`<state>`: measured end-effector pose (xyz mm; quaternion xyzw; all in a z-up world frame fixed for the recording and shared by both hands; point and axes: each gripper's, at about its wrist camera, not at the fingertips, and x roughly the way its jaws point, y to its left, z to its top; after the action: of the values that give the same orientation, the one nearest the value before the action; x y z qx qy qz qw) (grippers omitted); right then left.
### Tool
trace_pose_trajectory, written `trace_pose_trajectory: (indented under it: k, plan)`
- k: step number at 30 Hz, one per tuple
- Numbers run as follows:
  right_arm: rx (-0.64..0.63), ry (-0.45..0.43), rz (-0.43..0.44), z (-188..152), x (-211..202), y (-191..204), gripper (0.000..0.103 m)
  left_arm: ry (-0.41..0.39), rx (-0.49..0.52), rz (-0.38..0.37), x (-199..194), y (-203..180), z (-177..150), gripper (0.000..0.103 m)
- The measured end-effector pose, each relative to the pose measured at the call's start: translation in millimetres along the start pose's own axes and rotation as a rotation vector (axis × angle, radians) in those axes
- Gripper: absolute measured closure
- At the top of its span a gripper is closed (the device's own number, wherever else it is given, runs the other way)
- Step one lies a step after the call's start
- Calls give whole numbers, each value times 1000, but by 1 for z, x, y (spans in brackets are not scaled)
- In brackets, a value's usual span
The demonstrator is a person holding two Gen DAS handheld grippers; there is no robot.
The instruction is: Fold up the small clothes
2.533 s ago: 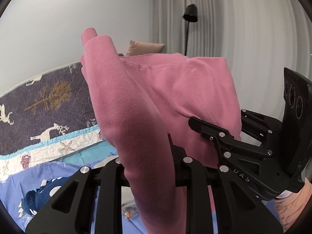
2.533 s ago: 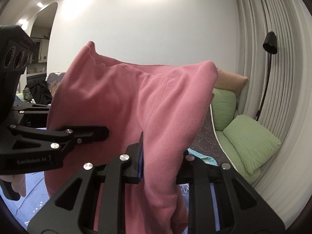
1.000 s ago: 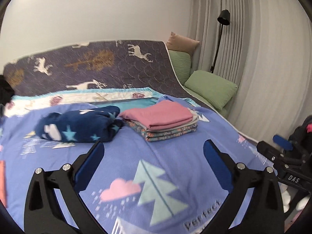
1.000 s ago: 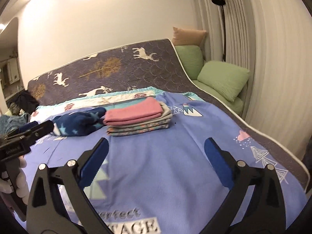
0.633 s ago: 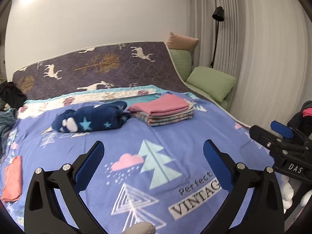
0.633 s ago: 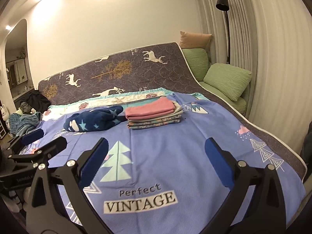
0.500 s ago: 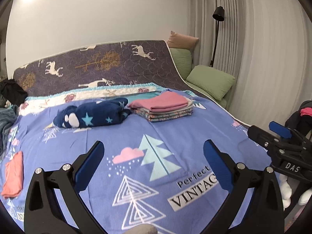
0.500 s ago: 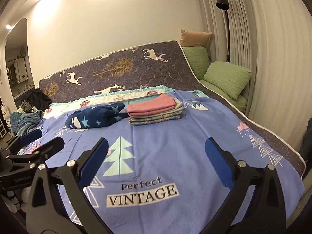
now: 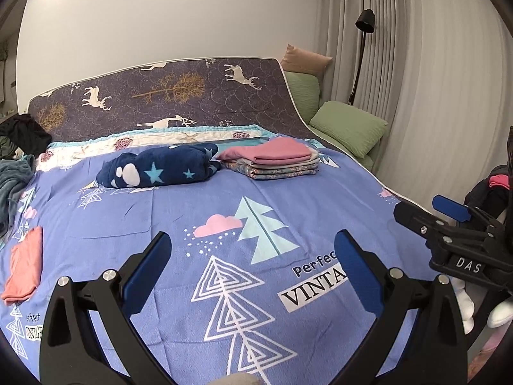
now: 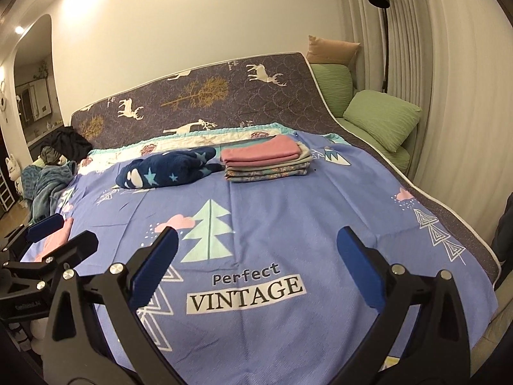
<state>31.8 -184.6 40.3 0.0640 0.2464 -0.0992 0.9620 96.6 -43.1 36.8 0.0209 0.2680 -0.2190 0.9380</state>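
Nearest to the cameras, the left gripper (image 9: 253,256) and the right gripper (image 10: 256,253) both hang over the blue bedspread (image 9: 288,199) with jaws spread wide and nothing between them. A short while ago the two of them were clamped on a pink garment lifted in the air, so the release is the main change. On the left edge of the bed lies a coral piece of clothing (image 9: 24,264), flat and apart from the rest — in my judgement the likely next item to fold. Farther back, the pink garment (image 9: 272,152) now rests folded on top of the stack of folded clothes (image 9: 279,168), just beside a dark blue star-pattern bundle (image 9: 160,168). One fold looks finished — both tools are free.
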Motion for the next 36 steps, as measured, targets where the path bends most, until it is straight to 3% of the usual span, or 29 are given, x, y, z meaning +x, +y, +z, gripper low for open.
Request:
trace_pose_trajectory:
  k: [14, 36]
  plan:
    - [-17, 34, -11, -7, 8, 16, 2, 8, -15, 30, -1, 17, -8, 1]
    - [-41, 38, -30, -6, 13, 24, 2, 7, 0, 18, 2, 18, -11, 1]
